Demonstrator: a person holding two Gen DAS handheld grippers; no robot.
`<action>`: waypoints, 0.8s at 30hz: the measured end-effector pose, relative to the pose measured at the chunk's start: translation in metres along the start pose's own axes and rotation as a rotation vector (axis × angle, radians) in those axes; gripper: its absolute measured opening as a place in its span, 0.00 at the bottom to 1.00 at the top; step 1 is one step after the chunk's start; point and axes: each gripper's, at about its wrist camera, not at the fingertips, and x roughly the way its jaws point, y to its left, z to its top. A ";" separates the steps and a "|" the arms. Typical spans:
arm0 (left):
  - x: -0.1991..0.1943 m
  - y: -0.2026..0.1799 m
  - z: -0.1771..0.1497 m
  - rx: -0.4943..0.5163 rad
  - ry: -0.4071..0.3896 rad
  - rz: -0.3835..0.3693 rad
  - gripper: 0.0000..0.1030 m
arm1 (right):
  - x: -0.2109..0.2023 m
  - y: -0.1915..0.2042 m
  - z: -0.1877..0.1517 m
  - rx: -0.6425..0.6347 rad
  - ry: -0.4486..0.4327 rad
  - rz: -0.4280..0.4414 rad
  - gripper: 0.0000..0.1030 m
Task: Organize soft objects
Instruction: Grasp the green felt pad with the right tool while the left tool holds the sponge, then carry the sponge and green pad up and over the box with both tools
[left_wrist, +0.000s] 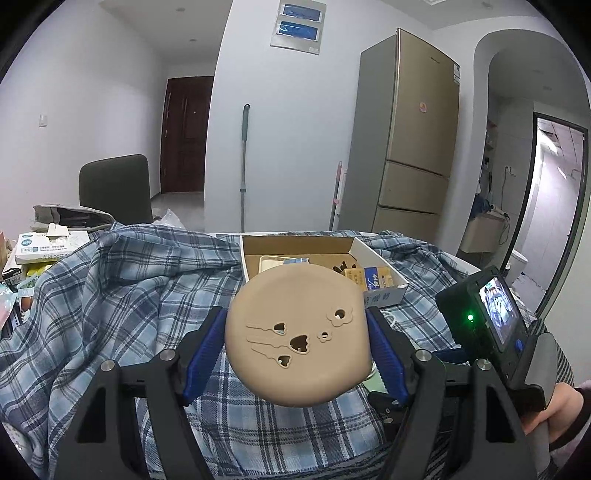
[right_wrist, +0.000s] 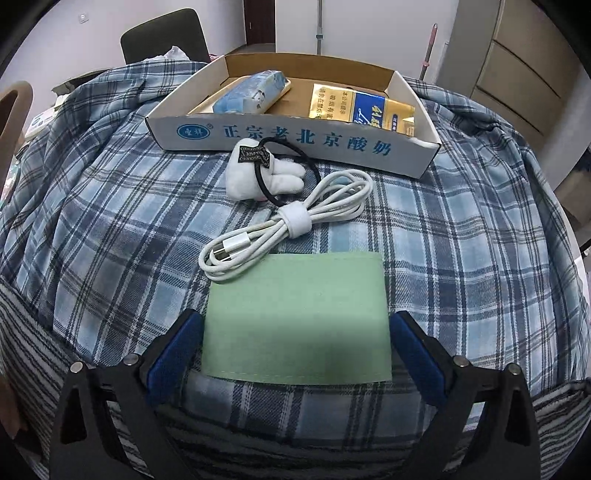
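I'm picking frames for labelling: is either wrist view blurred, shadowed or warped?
Left wrist view: sharp, heavy fisheye bending the fridge; black corners. Right wrist view: sharp, a shadow darkens the near half of the green cloth between the right claw's fingers; the plaid cloth bulges.

1. White walls and ceiling with small recessed lights, pretty plain.
2. Tall gold fridge (left_wrist: 417, 140) against the wall, an arched opening just right of it.
3. Dark wooden door (left_wrist: 184, 133) down the hallway.
4. Dark chair (left_wrist: 116, 188) behind the table, which is covered by a blue plaid cloth (left_wrist: 122, 295).
5. Mop handle (left_wrist: 243, 166) leaning on the wall.
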 end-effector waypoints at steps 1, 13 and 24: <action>0.000 0.000 0.000 0.002 0.000 0.001 0.74 | 0.000 0.000 0.000 -0.009 -0.005 0.008 0.94; -0.001 0.000 0.000 0.005 -0.006 0.002 0.75 | -0.028 -0.012 -0.006 -0.051 -0.099 -0.058 0.93; -0.003 -0.005 -0.001 0.025 -0.014 0.011 0.75 | -0.069 -0.022 -0.017 -0.033 -0.241 -0.004 0.93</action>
